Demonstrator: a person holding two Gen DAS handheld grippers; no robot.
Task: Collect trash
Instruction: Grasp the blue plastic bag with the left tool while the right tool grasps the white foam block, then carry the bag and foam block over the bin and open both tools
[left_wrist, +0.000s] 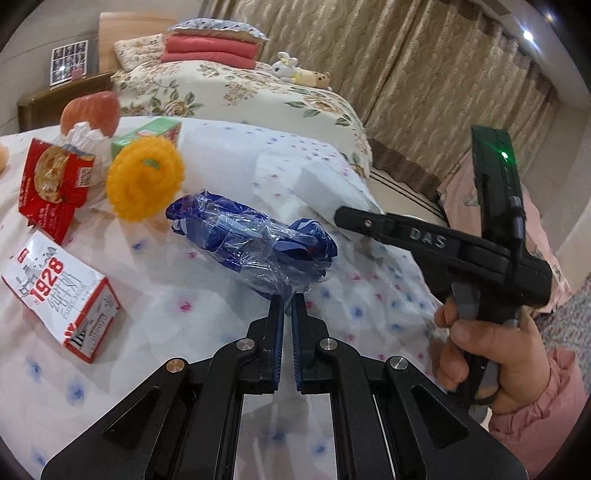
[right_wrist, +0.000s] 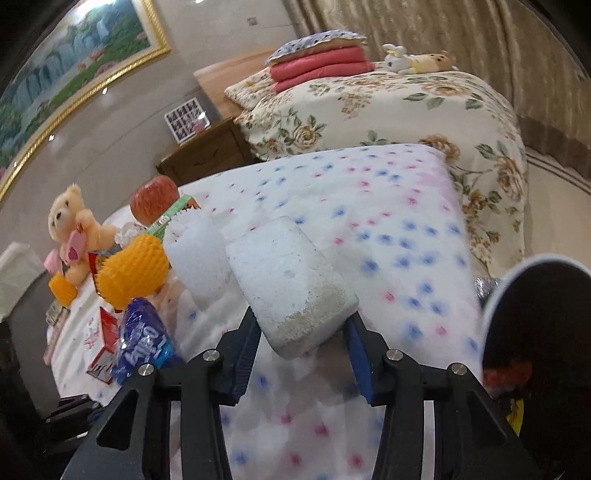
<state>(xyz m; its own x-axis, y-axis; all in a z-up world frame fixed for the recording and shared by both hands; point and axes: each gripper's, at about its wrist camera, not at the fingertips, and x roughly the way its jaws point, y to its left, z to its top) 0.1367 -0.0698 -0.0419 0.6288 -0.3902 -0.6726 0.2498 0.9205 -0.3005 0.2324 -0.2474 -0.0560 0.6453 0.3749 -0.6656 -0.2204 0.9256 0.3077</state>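
Note:
My left gripper (left_wrist: 288, 301) is shut on the edge of a crumpled blue plastic wrapper (left_wrist: 255, 240), held just over the flowered cloth; the wrapper also shows in the right wrist view (right_wrist: 142, 343). My right gripper (right_wrist: 303, 325) is shut on a white foam block (right_wrist: 291, 280), lifted above the cloth; the block also shows in the left wrist view (left_wrist: 328, 188) at the gripper's tip (left_wrist: 340, 214). A dark trash bin (right_wrist: 539, 317) with a white rim stands at the right, close to the block.
On the cloth lie a red snack packet (left_wrist: 55, 184), a white-and-red "1928" carton (left_wrist: 66, 295), a yellow foam net (left_wrist: 144, 177), a green box (left_wrist: 147, 136), an apple (left_wrist: 92, 110), white foam netting (right_wrist: 199, 254) and a teddy bear (right_wrist: 77, 232). A bed (right_wrist: 388, 107) stands behind.

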